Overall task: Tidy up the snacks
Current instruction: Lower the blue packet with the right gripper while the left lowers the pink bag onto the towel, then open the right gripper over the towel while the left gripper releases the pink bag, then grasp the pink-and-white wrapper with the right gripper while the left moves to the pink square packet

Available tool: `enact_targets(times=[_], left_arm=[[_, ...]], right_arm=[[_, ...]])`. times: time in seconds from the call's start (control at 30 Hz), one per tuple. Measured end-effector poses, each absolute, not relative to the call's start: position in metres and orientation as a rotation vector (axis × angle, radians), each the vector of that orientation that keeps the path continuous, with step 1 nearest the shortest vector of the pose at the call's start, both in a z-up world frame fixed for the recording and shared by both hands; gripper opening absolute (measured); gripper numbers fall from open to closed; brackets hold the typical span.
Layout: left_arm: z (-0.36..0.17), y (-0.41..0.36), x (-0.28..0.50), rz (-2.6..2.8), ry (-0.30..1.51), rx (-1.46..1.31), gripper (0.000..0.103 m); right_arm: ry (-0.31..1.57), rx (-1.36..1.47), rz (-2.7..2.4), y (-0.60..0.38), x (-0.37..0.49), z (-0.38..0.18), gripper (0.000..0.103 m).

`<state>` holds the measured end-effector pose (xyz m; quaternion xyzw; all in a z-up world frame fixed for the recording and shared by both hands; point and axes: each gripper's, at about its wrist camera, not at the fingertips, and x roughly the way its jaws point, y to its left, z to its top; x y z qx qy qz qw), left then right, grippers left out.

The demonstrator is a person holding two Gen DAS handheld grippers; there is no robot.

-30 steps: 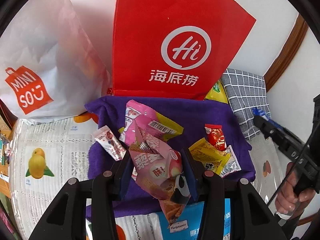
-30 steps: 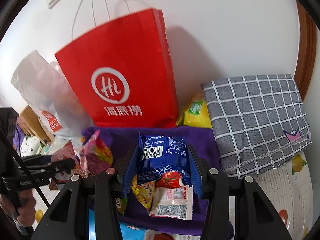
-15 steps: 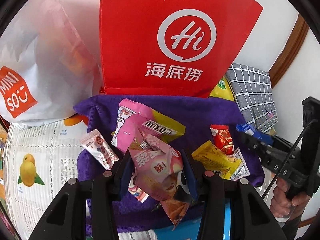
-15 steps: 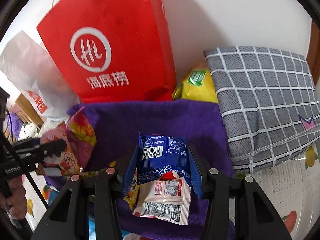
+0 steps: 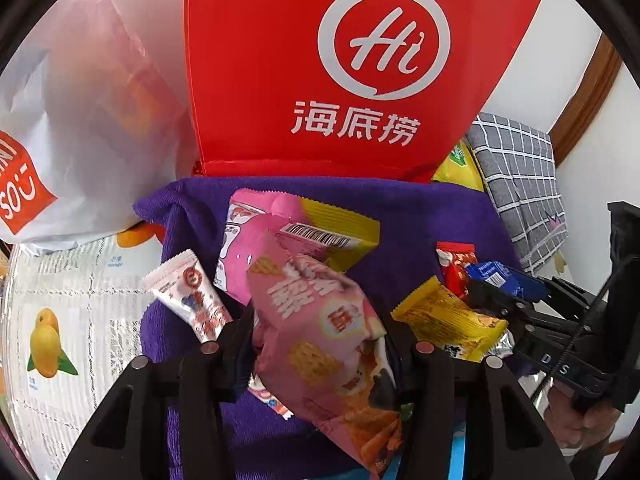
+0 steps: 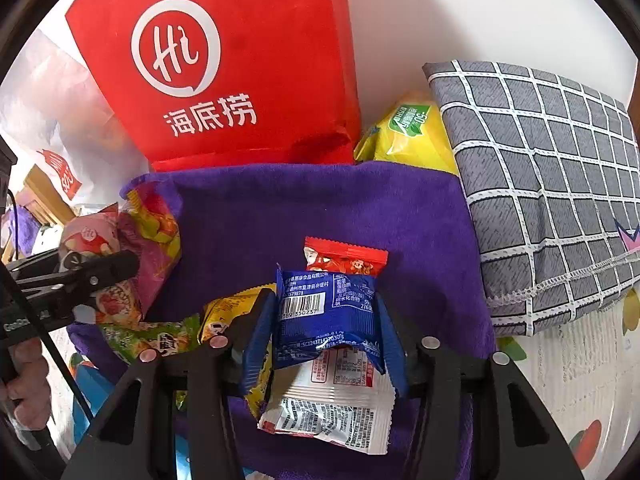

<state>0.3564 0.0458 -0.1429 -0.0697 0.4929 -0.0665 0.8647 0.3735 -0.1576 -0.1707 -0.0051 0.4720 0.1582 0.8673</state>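
While the red bag [image 5: 352,68] stands upright at the far edge of the purple towel [image 6: 320,208], your left tongs [image 5: 320,332] are clamped on a pink snack pack [image 5: 320,328] above that towel. Your right tongs [image 6: 324,320] are clamped on a blue packet [image 6: 326,312], over a white sachet [image 6: 328,412] and just before a small red candy [image 6: 346,258].

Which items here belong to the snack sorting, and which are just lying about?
Job items: pink crinkly snack bag in left gripper; blue foil snack packet in right gripper; loose red candy wrapper; purple cloth.

Bystanders: red paper bag; grey checked cushion; white plastic bag.
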Motion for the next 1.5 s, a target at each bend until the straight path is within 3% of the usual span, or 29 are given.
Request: enact_targets(times=[0.23, 0.3, 0.4, 0.57, 0.97, 1.5], left_arm=[[-0.144, 0.048, 0.349, -0.132, 1.059, -0.147, 0.067], [-0.139, 0.049, 0.344, -0.123, 1.046, -0.145, 0.082], [-0.128, 0.054, 0.333, -0.106, 1.003, -0.158, 0.091], [-0.113, 0.063, 0.313, -0.115, 0.990, -0.183, 0.091], [-0.073, 0.081, 0.232, -0.135, 0.902, -0.186, 0.091], [-0.074, 0.100, 0.131, -0.108, 0.834, -0.160, 0.091]], right_arm=[[1.026, 0.013, 0.296, -0.162, 0.373, -0.168, 0.058], [1.020, 0.014, 0.283, -0.165, 0.368, -0.163, 0.064], [1.001, 0.021, 0.276, -0.168, 0.357, -0.150, 0.070], [0.945, 0.055, 0.265, -0.170, 0.328, -0.124, 0.077], [0.852, 0.091, 0.231, -0.163, 0.246, -0.077, 0.077], [0.895, 0.082, 0.276, -0.142, 0.151, -0.100, 0.077]])
